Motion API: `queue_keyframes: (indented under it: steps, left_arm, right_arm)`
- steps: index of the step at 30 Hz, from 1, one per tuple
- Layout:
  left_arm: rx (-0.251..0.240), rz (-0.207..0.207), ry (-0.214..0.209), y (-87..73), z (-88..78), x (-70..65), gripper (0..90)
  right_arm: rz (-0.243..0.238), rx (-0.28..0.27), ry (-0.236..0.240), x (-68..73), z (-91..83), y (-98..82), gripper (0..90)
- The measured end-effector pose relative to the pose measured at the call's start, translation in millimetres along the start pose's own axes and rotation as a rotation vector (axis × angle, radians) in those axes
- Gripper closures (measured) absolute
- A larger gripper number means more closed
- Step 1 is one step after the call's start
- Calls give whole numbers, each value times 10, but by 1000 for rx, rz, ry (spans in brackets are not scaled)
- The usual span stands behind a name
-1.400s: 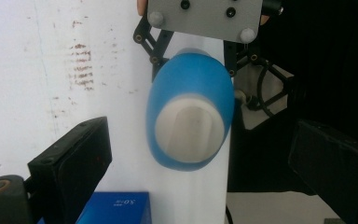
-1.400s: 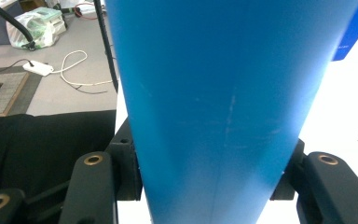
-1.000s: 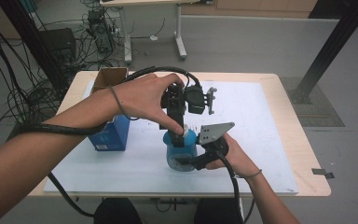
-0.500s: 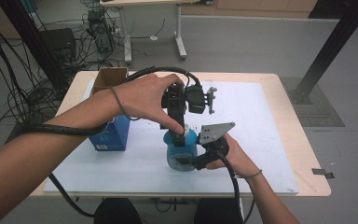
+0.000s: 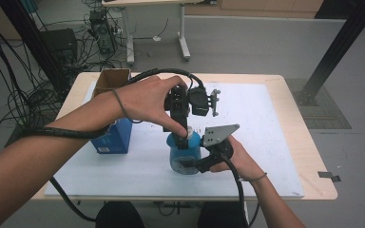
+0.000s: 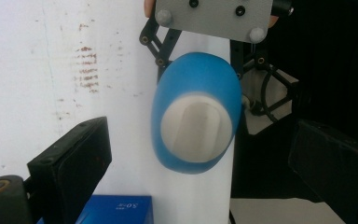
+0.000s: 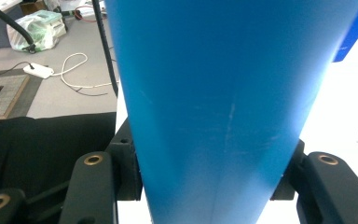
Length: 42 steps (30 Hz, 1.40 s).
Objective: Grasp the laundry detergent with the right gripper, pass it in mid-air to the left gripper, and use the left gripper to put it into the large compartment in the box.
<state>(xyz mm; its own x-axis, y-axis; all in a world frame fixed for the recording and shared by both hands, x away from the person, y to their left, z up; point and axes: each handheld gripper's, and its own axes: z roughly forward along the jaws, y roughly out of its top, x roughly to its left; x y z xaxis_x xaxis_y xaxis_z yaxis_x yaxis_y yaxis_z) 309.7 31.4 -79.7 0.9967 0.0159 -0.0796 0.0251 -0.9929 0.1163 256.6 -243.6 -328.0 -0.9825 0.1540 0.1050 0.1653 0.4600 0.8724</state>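
The blue bottle (image 5: pixel 184 153) stands pinched by the right gripper (image 5: pixel 200 160), steadied so the spread left gripper (image 5: pixel 183 137), hovering at its 12 o'clock, can reach the white cap (image 6: pixel 196 131).

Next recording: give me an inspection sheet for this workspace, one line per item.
Surface: wooden table under a white mat, faintly stained.
Job's things: blue bottle with white cap, upright on the mat.
Clutter: blue box; open cardboard box behind it.
Grippers: right gripper shut on the bottle's body; left gripper above the cap, jaws open either side of it.
Cables: black cable along the left forearm; loose cables on the floor.
Surroundings: grey floor, desk legs, black post.
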Motion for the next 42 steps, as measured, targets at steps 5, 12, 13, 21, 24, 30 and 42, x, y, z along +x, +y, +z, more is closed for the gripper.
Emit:
queue_keyframes:
  steps: [5, 12, 13, 21, 24, 30, 42]
  left_arm:
    - [-2, 0, 1, -5, 0, -3, 61]
    - [-8, 0, 7, -16, -19, -15, 61]
    - [-9, -4, 4, -20, -22, -13, 61]
    - [-10, -4, 6, -37, -27, -15, 62]
    - [-7, -5, 7, -36, -28, -14, 62]
    - [-13, -6, 8, -44, -40, -9, 61]
    - [-11, -9, 4, -40, -25, -6, 61]
  right_arm:
    - [-1, 0, -1, 4, -5, 4, 435]
    - [1, -1, -2, 13, -9, 7, 435]
    - [2, -2, -3, 16, -10, 8, 435]
    - [2, -4, -2, 18, -9, 12, 435]
    - [2, -2, -1, 20, -8, 18, 436]
    - [-1, -7, 0, 14, -7, 19, 435]
    - [1, -10, -1, 19, -12, 26, 436]
